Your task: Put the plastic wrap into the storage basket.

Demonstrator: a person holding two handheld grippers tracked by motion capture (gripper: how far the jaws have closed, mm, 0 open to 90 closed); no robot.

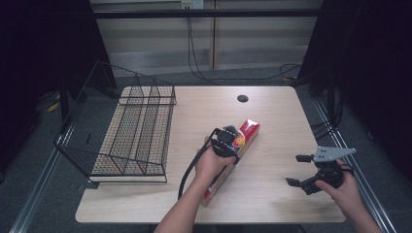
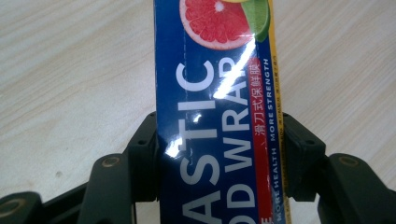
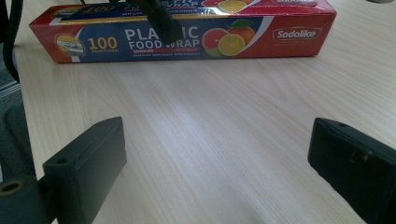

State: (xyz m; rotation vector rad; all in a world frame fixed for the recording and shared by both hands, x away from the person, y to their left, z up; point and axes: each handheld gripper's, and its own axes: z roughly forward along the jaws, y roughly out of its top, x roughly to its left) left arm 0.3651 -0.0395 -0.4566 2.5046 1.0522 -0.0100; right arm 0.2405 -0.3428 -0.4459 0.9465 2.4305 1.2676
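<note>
plastic wrap box (image 1: 232,158) being gripped by the left gripper (image 1: 224,142) on the table (image 1: 272,116)

the long box is being clasped across its width near the middle, both jaws pressed against its sides in the left gripper view, while it is lying flat on the wood, angled between the wire rack (image 1: 131,131) and the right gripper (image 1: 303,171). the right gripper is being held spread wide and empty, well apart from the box, low over the table's right side. the grasp step is judged to be in hand; a level lift is called for next, since the long box could tip or twist in a narrow grip, before it is being carried toward the rack.
</note>
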